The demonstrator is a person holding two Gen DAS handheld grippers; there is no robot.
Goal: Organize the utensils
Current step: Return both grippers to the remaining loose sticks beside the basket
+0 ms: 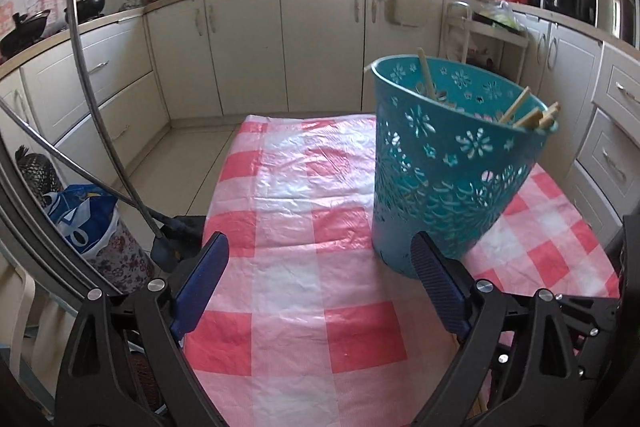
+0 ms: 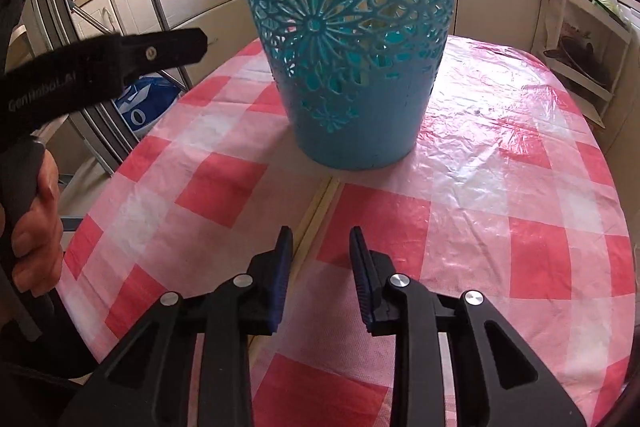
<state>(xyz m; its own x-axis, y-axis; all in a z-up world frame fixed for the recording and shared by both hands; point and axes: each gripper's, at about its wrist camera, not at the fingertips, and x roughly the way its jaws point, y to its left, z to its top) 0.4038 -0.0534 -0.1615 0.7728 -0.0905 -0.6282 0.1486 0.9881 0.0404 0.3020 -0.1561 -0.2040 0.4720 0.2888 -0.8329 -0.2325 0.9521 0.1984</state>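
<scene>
Right tool (image 2: 318, 247) half-closed, gripping nothing — centre it over the chopsticks (image 2: 316, 211) before squeezing; left tool (image 1: 316, 255) released beside the basket (image 1: 444, 163).

A teal cut-out basket (image 1: 444, 163) stands upright holding wooden chopsticks (image 1: 528, 115); another pair (image 2: 316, 211) lies flat beside it.

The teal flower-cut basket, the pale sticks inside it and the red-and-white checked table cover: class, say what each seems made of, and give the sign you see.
Teal flower-cut basket: probably moulded plastic, matte; thin wall with clean punched flower holes.
Pale sticks: likely wood or bamboo, unvarnished; tan, squared ends.
Red-and-white checked table cover: seemingly thin plastic sheet, glossy; creases catch the window light.
</scene>
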